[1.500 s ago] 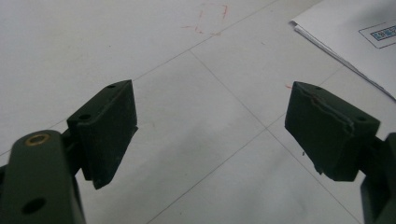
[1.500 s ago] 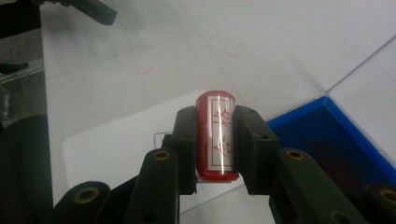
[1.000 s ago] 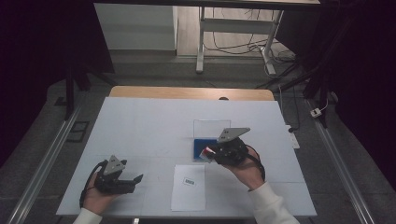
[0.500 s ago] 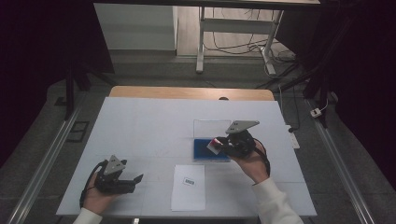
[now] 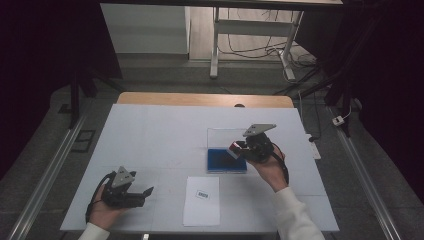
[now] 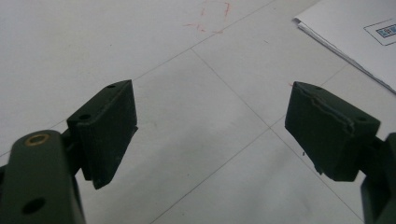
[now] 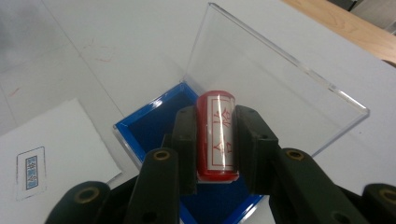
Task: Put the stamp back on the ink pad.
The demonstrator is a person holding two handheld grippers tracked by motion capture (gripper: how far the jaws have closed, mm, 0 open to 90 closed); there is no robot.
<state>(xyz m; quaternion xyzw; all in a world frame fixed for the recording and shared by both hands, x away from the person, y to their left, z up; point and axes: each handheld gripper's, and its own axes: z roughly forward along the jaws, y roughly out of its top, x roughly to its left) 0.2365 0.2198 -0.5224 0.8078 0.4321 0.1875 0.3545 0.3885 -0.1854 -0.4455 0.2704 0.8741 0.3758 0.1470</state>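
the right gripper [image 7: 215,135] has its jaws closed tight on a red cylindrical stamp [image 7: 215,135] with a white label bearing red characters, gripping it by its sides. it holds the stamp above the blue ink pad [image 5: 226,161], which sits right of the table's [image 5: 150,135] centre with its clear lid [image 7: 275,88] standing open on the far side. whether the stamp touches the pad cannot be told. a white sheet [image 5: 201,200] with a small printed mark lies near of the pad. the left gripper [image 5: 131,195] rests at the near left, jaws spread wide and holding nothing, over bare table.
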